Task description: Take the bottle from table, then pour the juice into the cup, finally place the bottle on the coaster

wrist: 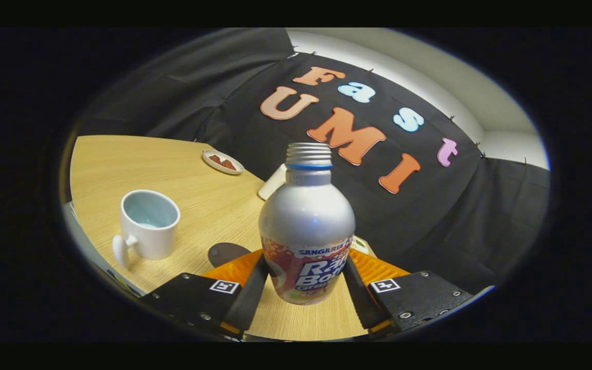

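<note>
Gripper view puts the bottle (306, 226) upright between my two fingers (251, 293), and both press against its lower sides, so the jaws are closed on it at the label band. Its base seems to hang just clear of the tabletop (183, 174), though I cannot tell for sure. The threaded neck carries no cap, so I judge it ready to pour.

The cup (148, 224) stands off to the left of the fingers, mouth up, handle turned toward me. A dark coaster (226, 253) lies between cup and bottle, partly hidden by the left finger. Beyond them sits a small dish (222, 162) near the far edge.

To do this step well, I carry the bottle level over to the cup, bring the neck above its rim, then tilt slowly leftward. The smooth metal body could slip, so I keep the squeeze firm.
</note>
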The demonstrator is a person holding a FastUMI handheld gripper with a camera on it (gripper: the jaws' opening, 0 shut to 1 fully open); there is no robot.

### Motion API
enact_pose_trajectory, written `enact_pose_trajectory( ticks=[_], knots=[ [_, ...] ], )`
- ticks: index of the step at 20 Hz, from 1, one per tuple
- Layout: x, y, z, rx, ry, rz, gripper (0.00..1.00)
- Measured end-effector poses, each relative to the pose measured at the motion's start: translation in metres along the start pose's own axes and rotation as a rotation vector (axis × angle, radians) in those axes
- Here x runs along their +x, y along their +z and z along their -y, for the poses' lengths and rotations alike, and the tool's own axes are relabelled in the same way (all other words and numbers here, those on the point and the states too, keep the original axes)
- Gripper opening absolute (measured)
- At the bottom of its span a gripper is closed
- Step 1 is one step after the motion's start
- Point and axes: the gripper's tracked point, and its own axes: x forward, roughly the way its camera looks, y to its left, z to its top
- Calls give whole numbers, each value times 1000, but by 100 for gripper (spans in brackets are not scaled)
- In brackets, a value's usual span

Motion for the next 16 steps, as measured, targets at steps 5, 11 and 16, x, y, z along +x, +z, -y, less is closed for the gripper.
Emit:
enact_pose_trajectory(
  ticks=[5,11,16],
  knots=[
    [2,6,-21,-160,11,11,77],
    [7,1,-34,-364,7,10,77],
    [9,1,-38,-504,-13,20,77]
  ],
)
